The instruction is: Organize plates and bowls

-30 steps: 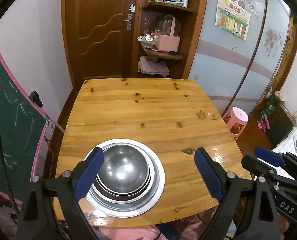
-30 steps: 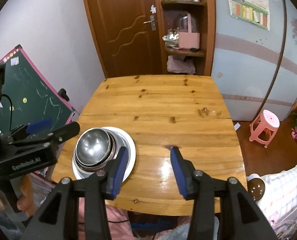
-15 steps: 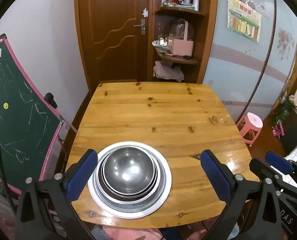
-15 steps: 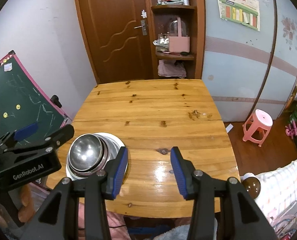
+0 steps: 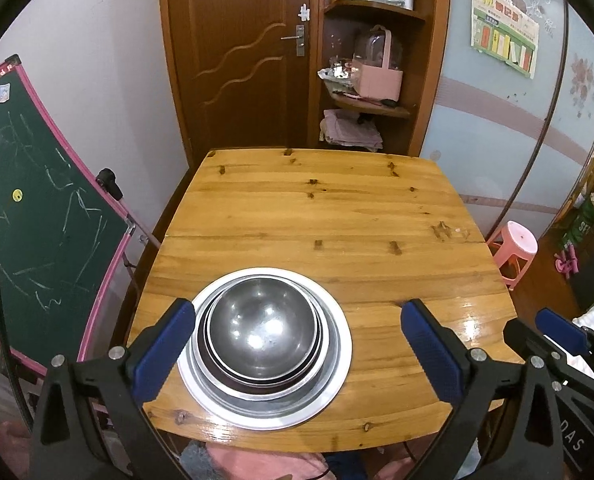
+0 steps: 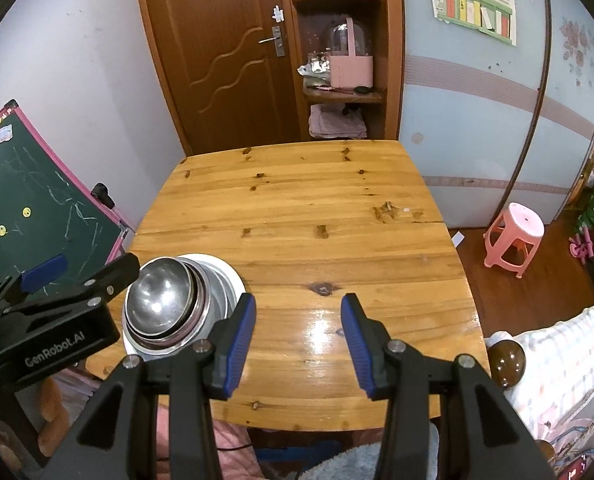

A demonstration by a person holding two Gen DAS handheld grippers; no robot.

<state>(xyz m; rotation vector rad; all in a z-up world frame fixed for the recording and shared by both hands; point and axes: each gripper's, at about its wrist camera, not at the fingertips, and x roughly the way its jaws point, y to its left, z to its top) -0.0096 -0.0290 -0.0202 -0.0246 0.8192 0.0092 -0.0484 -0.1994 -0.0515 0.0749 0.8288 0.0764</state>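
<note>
Bowls point(image 5: 261, 334) sit upside down on the plate point(image 5: 339, 356) near the table point(image 5: 337, 216) edge; both grippers, left point(image 5: 295, 350) and right point(image 6: 297, 340), have pulled back, fingers apart, empty; stacking looks done.

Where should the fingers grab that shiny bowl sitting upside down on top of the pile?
Probably at the top bowl's lower rim, coming down from above with one finger each side. Its dome is smooth and rounded, so higher up the fingers would likely slip. The left gripper is already open wide around the stack.

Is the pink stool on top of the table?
No, the pink stool stands on the floor to the right of the table.
</note>
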